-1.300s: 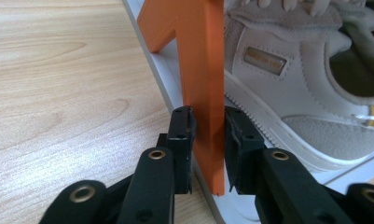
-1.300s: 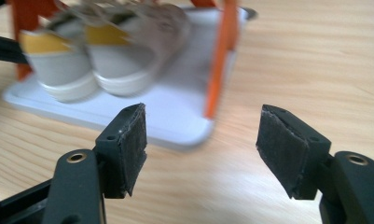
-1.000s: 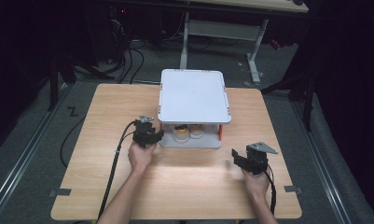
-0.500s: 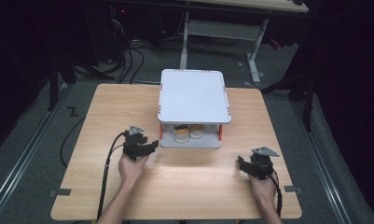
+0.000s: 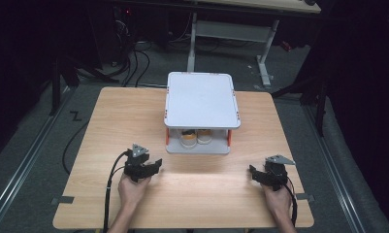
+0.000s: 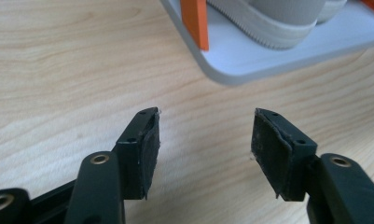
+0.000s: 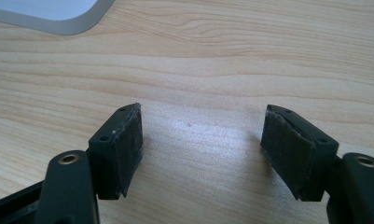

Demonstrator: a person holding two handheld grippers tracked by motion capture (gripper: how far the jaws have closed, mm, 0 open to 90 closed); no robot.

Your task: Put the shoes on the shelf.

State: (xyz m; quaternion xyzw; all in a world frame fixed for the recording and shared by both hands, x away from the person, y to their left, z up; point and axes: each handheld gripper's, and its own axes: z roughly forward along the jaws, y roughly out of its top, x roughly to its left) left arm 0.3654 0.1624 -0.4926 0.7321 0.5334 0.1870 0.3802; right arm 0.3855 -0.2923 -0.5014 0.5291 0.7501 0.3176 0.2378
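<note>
Both the left gripper [image 5: 144, 168] and right gripper [image 5: 266, 176] are resting released on the near wooden table [image 5: 109, 121], suggesting a pause, while two round containers [image 5: 197, 138] are sitting inside the white two-tier shelf [image 5: 202, 97], awaiting a forward reach.

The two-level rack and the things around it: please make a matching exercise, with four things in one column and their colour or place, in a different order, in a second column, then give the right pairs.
Things
1. top plate of the rack
2. posts of the rack
3. left claw
4. right claw

Descriptions
A. orange
B. open, near the table's front right corner
C. pale grey, flat, nothing on it
D. open, in front of the rack's left corner

Pairs: 1-C, 2-A, 3-D, 4-B
</note>
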